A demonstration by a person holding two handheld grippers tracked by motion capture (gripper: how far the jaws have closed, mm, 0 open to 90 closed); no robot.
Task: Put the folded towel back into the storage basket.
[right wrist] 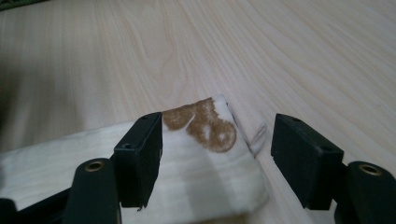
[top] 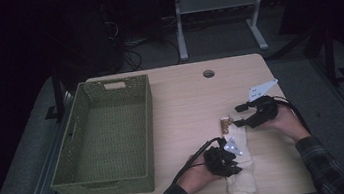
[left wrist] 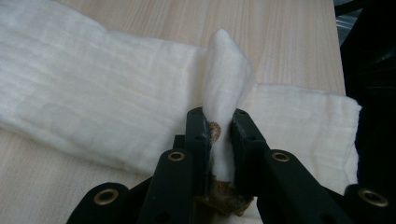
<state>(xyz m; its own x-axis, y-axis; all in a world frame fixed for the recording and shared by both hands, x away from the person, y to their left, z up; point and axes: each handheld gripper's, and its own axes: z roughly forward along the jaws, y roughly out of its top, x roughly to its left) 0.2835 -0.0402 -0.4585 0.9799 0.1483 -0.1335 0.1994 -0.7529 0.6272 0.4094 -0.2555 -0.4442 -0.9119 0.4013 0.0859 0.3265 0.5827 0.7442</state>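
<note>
Left gripper [top: 224, 159]: clamped on a pinched-up fold of cloth [left wrist: 224, 88], jaws narrow with the fabric between them. Right gripper [top: 249, 115]: jaws apart, nothing gripped, straddling the cloth's far end with its brown print [right wrist: 205, 123]; pads clear of the fabric on both sides.

Cloth [top: 238, 161]: folded into a long narrow strip, flat on table [top: 181, 106] at 5 o'clock from centre, running from the near edge towards 12 o'clock. Brown-printed end at the strip's 12 o'clock tip, just at the right gripper's 9 o'clock.

Basket [top: 109, 135]: at 9 o'clock on the table, well apart from the cloth, nothing inside.

Progress, judged: folding lengthwise looks done; strip not yet folded short. Left: a grip on the printed end, one or more folds across, then presumably transfer to the basket. Roughly mid-task.
</note>
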